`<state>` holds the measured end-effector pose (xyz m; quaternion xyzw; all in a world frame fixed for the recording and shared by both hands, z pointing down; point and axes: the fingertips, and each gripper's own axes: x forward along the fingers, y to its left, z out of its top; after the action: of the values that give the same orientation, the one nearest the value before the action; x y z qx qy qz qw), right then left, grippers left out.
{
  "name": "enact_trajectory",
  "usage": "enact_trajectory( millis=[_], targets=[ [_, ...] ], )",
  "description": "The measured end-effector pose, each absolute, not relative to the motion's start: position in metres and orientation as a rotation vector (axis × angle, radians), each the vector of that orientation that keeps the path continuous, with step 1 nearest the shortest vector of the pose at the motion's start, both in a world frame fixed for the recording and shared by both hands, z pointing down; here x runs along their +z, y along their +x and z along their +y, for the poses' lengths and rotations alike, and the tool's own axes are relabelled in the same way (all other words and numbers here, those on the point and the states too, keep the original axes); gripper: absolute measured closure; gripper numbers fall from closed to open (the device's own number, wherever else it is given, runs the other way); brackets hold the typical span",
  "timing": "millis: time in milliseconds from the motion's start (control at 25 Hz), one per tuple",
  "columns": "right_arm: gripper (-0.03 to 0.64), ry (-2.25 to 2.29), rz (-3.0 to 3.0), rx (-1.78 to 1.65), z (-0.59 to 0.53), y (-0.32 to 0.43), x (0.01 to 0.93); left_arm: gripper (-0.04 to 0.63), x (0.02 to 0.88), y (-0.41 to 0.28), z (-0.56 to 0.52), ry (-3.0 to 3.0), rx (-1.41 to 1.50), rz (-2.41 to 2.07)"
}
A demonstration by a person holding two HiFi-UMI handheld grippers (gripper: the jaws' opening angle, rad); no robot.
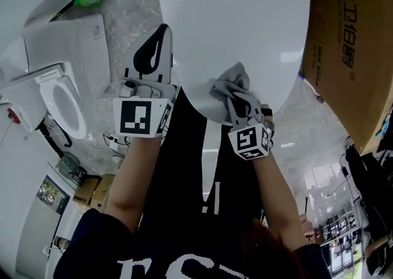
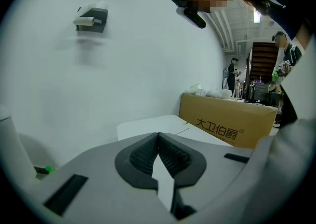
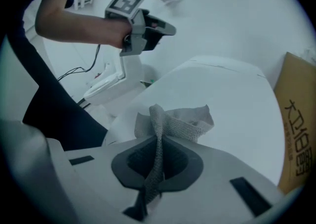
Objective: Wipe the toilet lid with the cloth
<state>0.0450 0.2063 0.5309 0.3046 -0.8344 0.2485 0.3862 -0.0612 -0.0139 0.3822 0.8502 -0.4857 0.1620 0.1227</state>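
The white toilet lid is closed and fills the top middle of the head view. A crumpled grey cloth lies on its near edge. My right gripper is shut on the cloth. In the right gripper view the cloth runs down between the jaws of the right gripper, with the lid beyond it. My left gripper hovers off the lid's left edge, apart from the cloth. Its jaws meet at the tips with nothing between them. The right gripper view shows the left gripper raised in the air.
A tall cardboard box stands close against the lid's right side. A second toilet with its seat exposed sits at the left, with cables on the floor near it. A small fixture hangs on the white wall.
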Motion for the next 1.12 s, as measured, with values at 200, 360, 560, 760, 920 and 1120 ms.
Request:
enact_trajectory(
  millis=[200, 360, 560, 760, 920, 1120],
  targets=[
    [0.592, 0.554, -2.177, 0.664, 0.232, -0.005, 0.531, 0.58, 0.382, -0.057, -0.011, 2.484, 0.477, -1.41],
    [0.592, 0.406, -2.196, 0.635, 0.255, -0.017, 0.531, 0.58, 0.38, -0.05, -0.009, 2.503, 0.481, -1.39],
    [0.592, 0.482, -2.171, 0.65, 0.256, 0.025, 0.532, 0.58, 0.38, -0.046, -0.012, 2.504, 0.486, -1.394],
    [0.592, 0.688, -2.077, 0.628, 0.241, 0.105, 0.534, 0.58, 0.38, -0.045, -0.011, 2.504, 0.492, -1.391],
    [0.592, 0.886, -1.966, 0.603, 0.219, 0.172, 0.533, 0.58, 0.38, -0.042, -0.012, 2.508, 0.489, -1.385],
    [0.592, 1.163, -1.788, 0.731, 0.22, 0.212, 0.535, 0.58, 0.381, -0.031, -0.014, 2.521, 0.486, -1.37]
  ],
)
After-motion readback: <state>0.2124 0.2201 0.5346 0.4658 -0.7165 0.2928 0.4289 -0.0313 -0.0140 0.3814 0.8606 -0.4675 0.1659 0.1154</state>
